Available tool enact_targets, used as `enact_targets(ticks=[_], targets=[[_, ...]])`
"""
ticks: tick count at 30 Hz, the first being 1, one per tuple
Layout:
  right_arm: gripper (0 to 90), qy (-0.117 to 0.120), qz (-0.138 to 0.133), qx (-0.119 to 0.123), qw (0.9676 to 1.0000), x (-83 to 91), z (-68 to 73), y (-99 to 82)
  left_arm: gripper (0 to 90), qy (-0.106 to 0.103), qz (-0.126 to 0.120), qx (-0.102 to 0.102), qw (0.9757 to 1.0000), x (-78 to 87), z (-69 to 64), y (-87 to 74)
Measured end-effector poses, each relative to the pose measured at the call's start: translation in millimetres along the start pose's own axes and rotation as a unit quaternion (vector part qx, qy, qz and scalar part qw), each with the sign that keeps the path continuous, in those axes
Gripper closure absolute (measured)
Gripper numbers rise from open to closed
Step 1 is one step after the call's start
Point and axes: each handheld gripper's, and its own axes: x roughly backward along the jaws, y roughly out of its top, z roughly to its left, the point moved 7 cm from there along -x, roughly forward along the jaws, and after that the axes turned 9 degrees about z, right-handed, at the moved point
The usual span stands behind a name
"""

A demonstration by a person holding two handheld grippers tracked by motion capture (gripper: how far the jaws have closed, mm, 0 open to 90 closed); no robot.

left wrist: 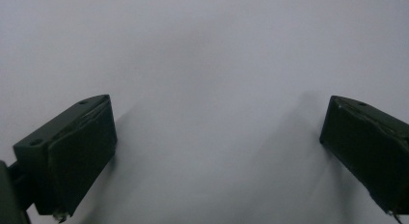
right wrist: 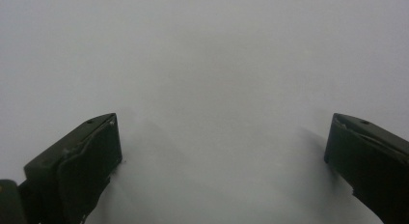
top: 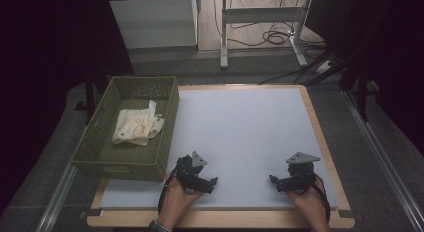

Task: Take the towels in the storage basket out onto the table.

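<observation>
Folded cloth (top: 136,126) lies inside green basket (top: 165,127) at worktop (top: 240,127) left edge; left gripper (top: 214,182) near basket corner, right gripper (top: 272,180) well apart; both jaws wide, empty; grey mat between them bare.

Both hands rest low and well apart, left gripper (top: 214,182) and right gripper (top: 272,180) gaping wide, tips turned inward.

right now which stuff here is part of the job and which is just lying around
Part of the job:
- folded cloth lying in the green woven basket
- left gripper, open, over the grey mat
- right gripper, open, over the same mat

Just lying about:
- cables on the floor behind the table
- white table legs at the back
</observation>
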Motion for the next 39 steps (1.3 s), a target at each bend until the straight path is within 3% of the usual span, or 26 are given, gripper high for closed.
enact_targets(ticks=[29, 39], targets=[[0.0, 0.001, 0.0, 0.0, 1.0, -0.1, -0.1, -0.1, 0.0, -0.006, -0.003, 0.003, 1.0, -0.2, 0.5, -0.1], [0.0, 0.001, 0.0, 0.0, 1.0, -0.1, -0.1, -0.1, 3.4, -0.009, 0.0, -0.008, 0.9999, 1.1, -1.9, 2.9]])
